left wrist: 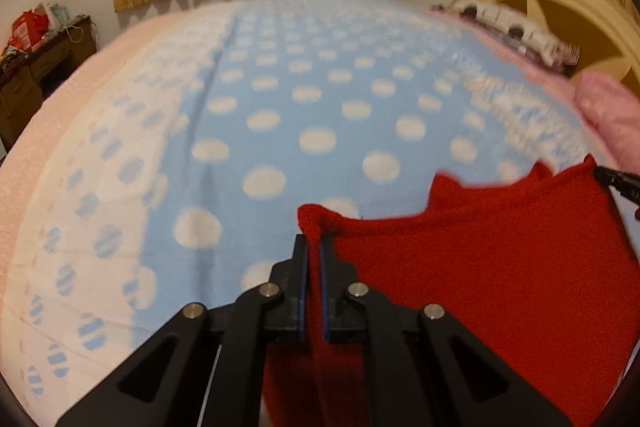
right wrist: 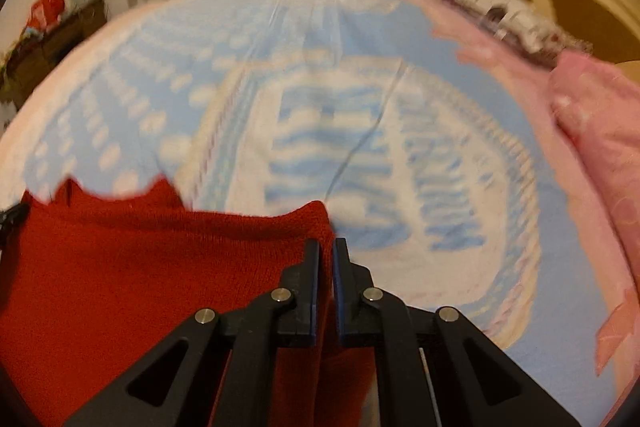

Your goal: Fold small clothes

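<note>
Both grippers, left gripper (left wrist: 314, 247) and right gripper (right wrist: 327, 251), pinch the red knit garment (left wrist: 480, 267) above the dotted blanket (left wrist: 280, 99).

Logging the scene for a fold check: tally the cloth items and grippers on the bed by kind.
Red knit garment: 1
Blue blanket with white polka dots: 1
Pink pillow: 1
Black two-finger grippers, left and right, both clamping the garment: 2
Total: 5

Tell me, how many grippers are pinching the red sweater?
2. The left gripper pinches the red sweater at one top corner; the right gripper pinches the other. None seems hidden.
</note>
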Demonstrator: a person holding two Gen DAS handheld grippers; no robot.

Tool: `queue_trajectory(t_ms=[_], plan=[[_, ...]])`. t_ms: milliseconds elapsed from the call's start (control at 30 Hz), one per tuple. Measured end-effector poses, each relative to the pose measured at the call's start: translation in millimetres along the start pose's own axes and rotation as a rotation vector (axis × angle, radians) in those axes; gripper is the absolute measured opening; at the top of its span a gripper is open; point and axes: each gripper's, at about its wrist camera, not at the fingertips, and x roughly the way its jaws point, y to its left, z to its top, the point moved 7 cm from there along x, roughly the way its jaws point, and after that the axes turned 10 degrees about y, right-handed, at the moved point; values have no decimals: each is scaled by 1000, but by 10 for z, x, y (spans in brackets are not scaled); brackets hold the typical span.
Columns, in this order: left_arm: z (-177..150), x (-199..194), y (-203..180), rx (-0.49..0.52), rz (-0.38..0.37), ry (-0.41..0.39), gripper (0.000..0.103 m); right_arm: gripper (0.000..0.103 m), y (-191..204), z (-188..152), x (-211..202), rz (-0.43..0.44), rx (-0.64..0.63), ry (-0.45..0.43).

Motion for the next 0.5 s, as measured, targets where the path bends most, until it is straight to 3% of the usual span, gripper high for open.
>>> queue_trajectory(t_ms=[33, 100, 133, 167, 267, 333, 433, 500], plan=[[-22, 32, 1, 4, 24, -2, 13, 10, -9, -24, 19, -3, -2, 6], [-39, -35, 10, -2, 33, -19, 15, 30, -56, -65, -45, 0, 12, -10], [-38, -94, 20, -10, 31, -28, 21, 52, -84, -89, -99, 7, 20, -16], [-38, -167, 37, -16, 33, -38, 28, 59, -109, -120, -180, 11, 30, -26], [-64, -486, 105, -29, 37, -98, 51, 59, -99, -269, -545, -6, 11, -95], [-155, -781, 142, -35, 22, -154, 56, 59, 23, -447, -829, -18, -50, -145], [-361, -1050, 93, -4, -7, -189, 61, 59, 305, -793, -1197, 67, -146, -208], [-529, -1125, 2, 30, -20, -189, 66, 59, 458, -1028, -1255, 147, -185, -179]])
